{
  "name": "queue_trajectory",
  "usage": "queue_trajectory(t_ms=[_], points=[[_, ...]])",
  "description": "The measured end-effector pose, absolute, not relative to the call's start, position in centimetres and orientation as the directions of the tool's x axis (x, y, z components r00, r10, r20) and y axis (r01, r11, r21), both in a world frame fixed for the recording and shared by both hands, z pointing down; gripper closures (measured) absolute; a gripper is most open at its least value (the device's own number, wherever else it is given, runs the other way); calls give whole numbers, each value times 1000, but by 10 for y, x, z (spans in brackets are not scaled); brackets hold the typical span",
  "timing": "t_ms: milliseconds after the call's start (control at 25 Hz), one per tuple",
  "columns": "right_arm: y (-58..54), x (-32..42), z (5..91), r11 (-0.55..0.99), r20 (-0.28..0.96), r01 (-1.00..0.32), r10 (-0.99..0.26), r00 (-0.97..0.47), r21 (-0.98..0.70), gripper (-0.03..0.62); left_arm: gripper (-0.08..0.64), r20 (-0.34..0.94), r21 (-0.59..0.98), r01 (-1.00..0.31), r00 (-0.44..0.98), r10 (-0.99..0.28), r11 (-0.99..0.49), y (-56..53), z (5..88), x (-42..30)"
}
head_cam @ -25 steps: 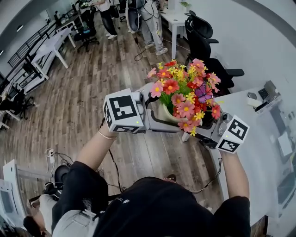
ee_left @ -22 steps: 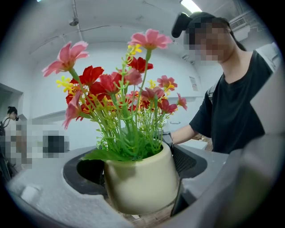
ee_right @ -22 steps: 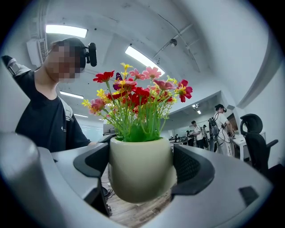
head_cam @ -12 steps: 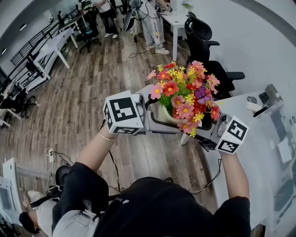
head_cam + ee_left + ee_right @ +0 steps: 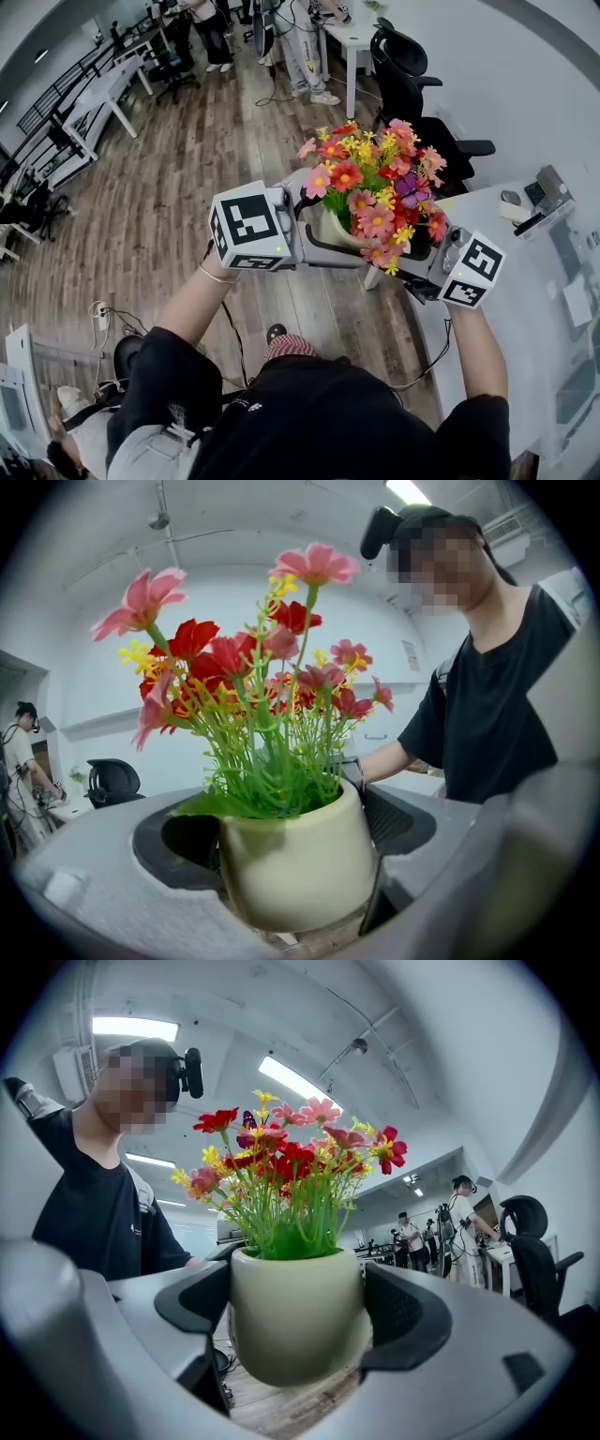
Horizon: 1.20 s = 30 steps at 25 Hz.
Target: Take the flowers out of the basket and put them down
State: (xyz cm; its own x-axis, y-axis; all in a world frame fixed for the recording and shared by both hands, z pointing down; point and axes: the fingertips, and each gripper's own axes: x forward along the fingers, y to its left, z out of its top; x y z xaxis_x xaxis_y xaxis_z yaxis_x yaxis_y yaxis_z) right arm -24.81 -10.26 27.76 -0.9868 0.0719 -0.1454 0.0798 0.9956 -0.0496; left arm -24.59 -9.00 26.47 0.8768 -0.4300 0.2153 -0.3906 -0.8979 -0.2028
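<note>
A bunch of pink, red and yellow flowers [image 5: 375, 178] stands in a cream pot [image 5: 333, 231] held in the air over the wooden floor. My left gripper [image 5: 307, 234] grips the pot from the left and my right gripper [image 5: 417, 251] from the right. In the left gripper view the pot [image 5: 295, 864] sits between the dark pads, with the flowers [image 5: 262, 667] rising above it. The right gripper view has the pot [image 5: 295, 1321] pressed between both pads under the flowers [image 5: 291, 1162]. No basket is in sight.
A white table [image 5: 525, 291] lies to my right with small devices on it. Black office chairs [image 5: 412, 84] stand beyond the flowers. White desks [image 5: 103, 89] line the far left, and people stand at the back [image 5: 305, 47]. Cables lie on the floor [image 5: 234, 337].
The pot stays held between both grippers at about the same spot. A shoe has come into view on the floor below the grippers.
</note>
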Motion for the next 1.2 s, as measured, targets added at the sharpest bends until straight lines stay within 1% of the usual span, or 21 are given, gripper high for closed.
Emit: queue_trajectory(t_ms=[360, 880, 1200], points=[[-124, -271, 270, 998, -148, 19, 11, -989, -53, 135, 84, 207, -193, -339, 903, -376, -921, -112, 258, -270], [-135, -365, 260, 996, -123, -63, -71, -990, -67, 135, 84, 193, -173, -266, 935, -298, -948, -123, 247, -365], [-149, -371, 272, 996, -121, -68, -75, -990, -65, 135, 84, 200, -187, -255, 936, -291, -949, -136, 258, -371]])
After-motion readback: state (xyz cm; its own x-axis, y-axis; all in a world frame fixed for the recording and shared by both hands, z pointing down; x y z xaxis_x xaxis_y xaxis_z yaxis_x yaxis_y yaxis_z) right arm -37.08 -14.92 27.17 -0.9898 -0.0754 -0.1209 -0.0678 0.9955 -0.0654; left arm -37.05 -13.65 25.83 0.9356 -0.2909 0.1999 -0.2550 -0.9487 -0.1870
